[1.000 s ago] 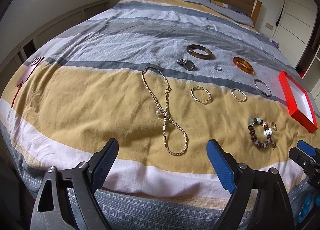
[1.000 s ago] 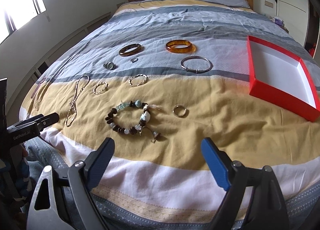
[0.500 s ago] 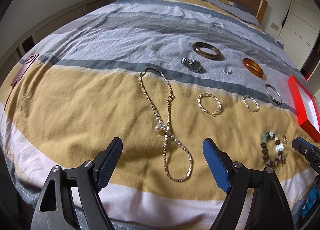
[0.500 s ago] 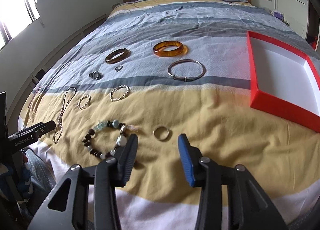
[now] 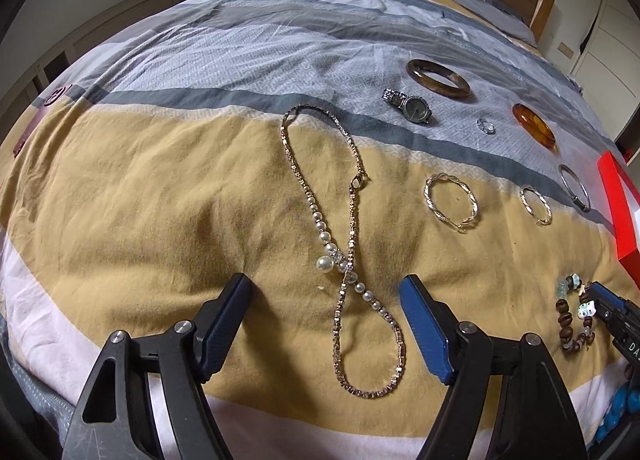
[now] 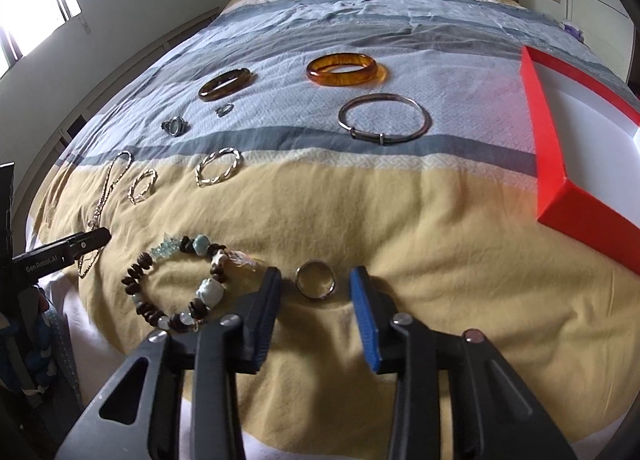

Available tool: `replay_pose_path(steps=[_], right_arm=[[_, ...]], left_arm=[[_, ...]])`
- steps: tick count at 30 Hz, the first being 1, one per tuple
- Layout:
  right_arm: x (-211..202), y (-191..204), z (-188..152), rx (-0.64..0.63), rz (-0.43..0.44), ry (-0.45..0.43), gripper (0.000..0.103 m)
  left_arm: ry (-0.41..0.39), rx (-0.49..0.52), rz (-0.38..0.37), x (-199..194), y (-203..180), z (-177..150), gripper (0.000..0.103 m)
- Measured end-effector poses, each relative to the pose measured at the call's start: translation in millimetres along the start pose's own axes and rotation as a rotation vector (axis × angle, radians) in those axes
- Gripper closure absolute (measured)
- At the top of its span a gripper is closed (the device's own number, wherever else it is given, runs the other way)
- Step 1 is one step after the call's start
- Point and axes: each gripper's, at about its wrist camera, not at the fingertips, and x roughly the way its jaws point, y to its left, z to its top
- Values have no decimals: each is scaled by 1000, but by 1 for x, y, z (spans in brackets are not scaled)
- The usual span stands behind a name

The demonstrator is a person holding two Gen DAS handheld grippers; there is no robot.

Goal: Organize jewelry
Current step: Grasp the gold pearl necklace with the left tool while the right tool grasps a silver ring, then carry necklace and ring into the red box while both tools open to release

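Small metal ring (image 6: 315, 280) is seen lying flat on the yellow band of the bedspread (image 6: 420, 244), between the jaws of the right gripper (image 6: 316, 280). Jaws are closing; a gap is left on each side, ring not yet pinched. Beaded bracelet (image 6: 176, 284) lies just left of the ring, near the left jaw's outer side.

Pearl-and-chain necklace (image 5: 344, 256) is laid out in a long crossed loop on the same yellow band. Its lower loop sits between the jaws of the left gripper (image 5: 324, 300), which are wide apart and closing, nothing gripped.

Farther up the bed, two twisted hoops (image 6: 219, 166) (image 6: 143, 185) are placed at the yellow/grey border. On the grey band are found a silver bangle (image 6: 384, 115), an amber bangle (image 6: 344, 68), a dark brown bangle (image 6: 226, 83), a wristwatch (image 5: 410, 107) and a small clear ring (image 5: 485, 125).

Red box (image 6: 560, 163) with white inside is set on the bed to the right, well apart from the ring, open side up.
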Motion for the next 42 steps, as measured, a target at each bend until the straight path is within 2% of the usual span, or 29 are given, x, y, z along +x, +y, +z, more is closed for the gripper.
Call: replay_pose_path(steps=[3,6,9,11,14,23,33,38,42], right_arm=[[3,1,0,-21,-7,4,84],[2,1,-1,-33,-5,4,84],[0,2,-2,-40,-5,4,84],[-2,3,-2,-42,-4,3,84],[-6,4,-2,-43,-4,0,84],[-32,8,-3,-46,3,-37,84],[-85,13,-8,-48,9,-129,84],[-114,12,-13,-42,7,-185,84],[-137,0,-15,-31,-9,-230,84]], left_arm=[[6,3,1,2,-2,1,35],[4,21,-12,2,-5,1,49],[6,26,-33,1,-6,1,68],[11,14,-59,0,-3,1,90],[17,-2,-89,-2,1,0,97],[-16,-3,-141,-34,2,-3,98],[-121,30,-178,-103,-8,-11,99],[-187,87,-231,-143,-30,-10,99],[-234,149,-306,-170,-62,-3,99]])
